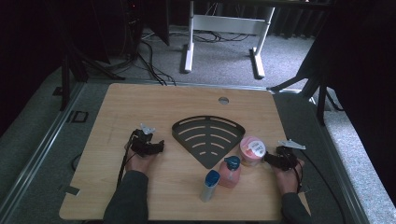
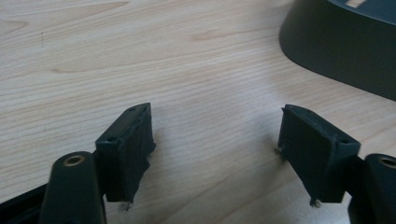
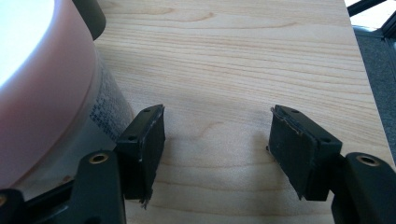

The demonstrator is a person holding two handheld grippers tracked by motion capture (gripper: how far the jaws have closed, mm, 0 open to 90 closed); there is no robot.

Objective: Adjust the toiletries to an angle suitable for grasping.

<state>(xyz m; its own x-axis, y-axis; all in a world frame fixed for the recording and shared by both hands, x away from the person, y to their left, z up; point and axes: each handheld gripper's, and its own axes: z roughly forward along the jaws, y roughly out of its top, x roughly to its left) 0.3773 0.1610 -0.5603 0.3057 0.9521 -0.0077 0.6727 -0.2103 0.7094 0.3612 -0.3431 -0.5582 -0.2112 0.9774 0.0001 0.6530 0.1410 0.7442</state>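
Nearest my side of the wooden table (image 1: pixel 116 107), a blue-capped tube (image 1: pixel 209 185) lies beside a pink pump bottle (image 1: pixel 229 171), both between my two hands. Neither sits in front of either tool. Further out, the left gripper (image 1: pixel 156 147) rests low over bare wood with the dark fan-shaped rack (image 1: pixel 208 135) just to its right. The right gripper (image 1: pixel 271 158) sits just beside the pink-lidded tub (image 1: pixel 252 150), which stands close to the rack's right edge.

The left gripper view gives me the rack's dark side wall (image 2: pixel 341 51) at upper right, ahead of and off to one side of the left gripper (image 2: pixel 217 135); its jaws stand wide with only tabletop between them. The right gripper view gives me the tub's pink rim and printed wall (image 3: pixel 56 93) at the left, close against the outer face of one jaw of the right gripper (image 3: pixel 217 135). Whether that jaw touches the tub I cannot tell. The jaws stand wide, nothing held, the tub outside the gap
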